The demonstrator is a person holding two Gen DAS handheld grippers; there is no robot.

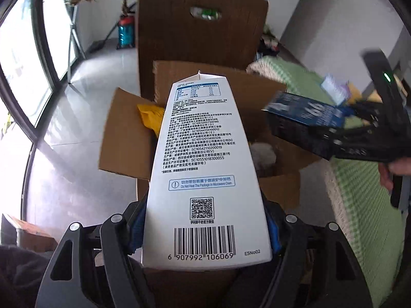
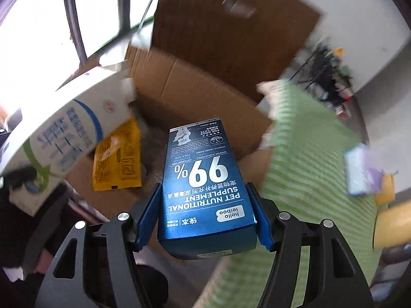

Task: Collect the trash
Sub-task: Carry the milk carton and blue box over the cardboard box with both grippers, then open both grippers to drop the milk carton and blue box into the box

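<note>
My left gripper (image 1: 205, 220) is shut on a white milk carton (image 1: 203, 169), held over the open cardboard box (image 1: 123, 133). My right gripper (image 2: 203, 213) is shut on a blue pet supplement box (image 2: 205, 179), also over the cardboard box (image 2: 195, 89). The blue box (image 1: 305, 118) and right gripper show at the right of the left wrist view, and the milk carton (image 2: 64, 128) at the left of the right wrist view. A yellow packet (image 2: 118, 159) lies inside the box; it also shows in the left wrist view (image 1: 150, 118).
A green-and-white striped cloth (image 2: 308, 169) covers the surface right of the box, with a pale blue-purple packet (image 2: 359, 172) and yellow items (image 2: 390, 220) on it. A tall cardboard flap (image 1: 200, 25) stands behind. Windows (image 1: 23, 51) and grey floor (image 1: 77, 141) lie left.
</note>
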